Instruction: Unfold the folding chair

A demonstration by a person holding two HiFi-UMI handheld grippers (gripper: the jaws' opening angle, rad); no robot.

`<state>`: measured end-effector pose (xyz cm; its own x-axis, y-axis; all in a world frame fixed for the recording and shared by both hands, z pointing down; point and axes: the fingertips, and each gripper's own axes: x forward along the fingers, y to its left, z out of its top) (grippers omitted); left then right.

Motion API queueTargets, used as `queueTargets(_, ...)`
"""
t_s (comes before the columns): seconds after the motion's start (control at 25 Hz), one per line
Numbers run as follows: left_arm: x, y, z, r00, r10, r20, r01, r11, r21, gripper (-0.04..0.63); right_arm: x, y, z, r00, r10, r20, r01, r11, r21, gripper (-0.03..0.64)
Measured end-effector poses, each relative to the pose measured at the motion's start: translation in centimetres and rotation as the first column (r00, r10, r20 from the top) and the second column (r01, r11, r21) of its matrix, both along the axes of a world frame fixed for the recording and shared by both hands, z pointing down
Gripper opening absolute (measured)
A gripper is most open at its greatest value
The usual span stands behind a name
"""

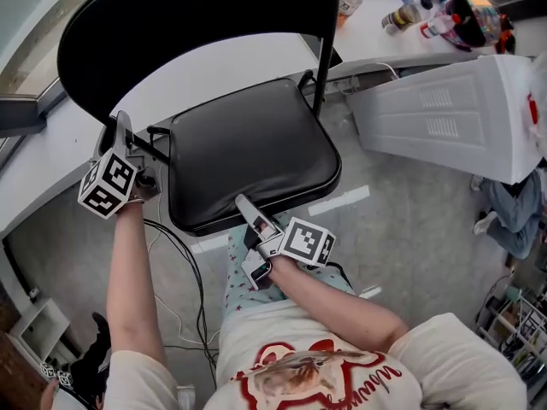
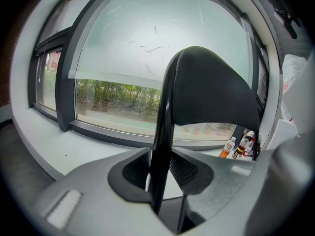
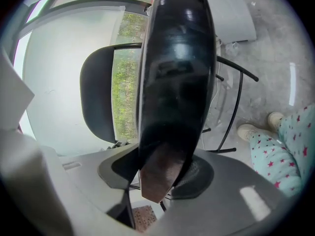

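Gripping black metal folding chair at two points. Jaws of left gripper clamped on thin black frame tube rising straight ahead between them; curved black backrest above and beyond. Jaws of right gripper pinching front edge of padded black seat, which stretches away ahead.

Progress, judged: seat lies close to level, chair looks nearly open. Left to do: press seat fully flat, release.

Writing: small bottles far ahead-right of left gripper, labels too small to read.

I see the black folding chair opened out: padded seat about level, backrest up, on grey floor.
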<state>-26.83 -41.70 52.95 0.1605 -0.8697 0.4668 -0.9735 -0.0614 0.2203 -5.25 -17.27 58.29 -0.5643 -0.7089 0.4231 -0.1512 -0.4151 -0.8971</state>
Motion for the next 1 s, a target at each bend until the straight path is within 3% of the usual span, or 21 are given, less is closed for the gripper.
queueTargets(0.24, -0.2, -0.2, 1.9, 0.99, -0.056, -0.126, 0.052, 0.998, -0.036, 0.126, 0.0, 1.8, 2.0, 0.998, -0.047, 0.03, 0.047, 0.999, 0.002, 0.202)
queueTargets(0.6, -0.3, -0.4, 3.7, 0.992, -0.08, -0.099, 0.078, 0.997, -0.031, 0.124, -0.1, 4.5, 5.0, 0.995, -0.09, 0.051, 0.09, 0.996, -0.009, 0.222)
queueTargets(0.84, -0.1, -0.5, 4.9, 0.995, -0.036, -0.096, 0.032, 0.998, -0.048, 0.124, 0.1, 6.0, 6.6, 0.993, -0.1, 0.055, 0.099, 0.995, 0.02, 0.229)
queueTargets(1.0, -0.1, -0.2, 5.5, 0.999, 0.016, -0.031, -0.017, 0.999, -0.052, 0.117, 0.0, 6.9, 7.5, 0.993, -0.105, 0.062, 0.102, 0.994, 0.047, 0.23)
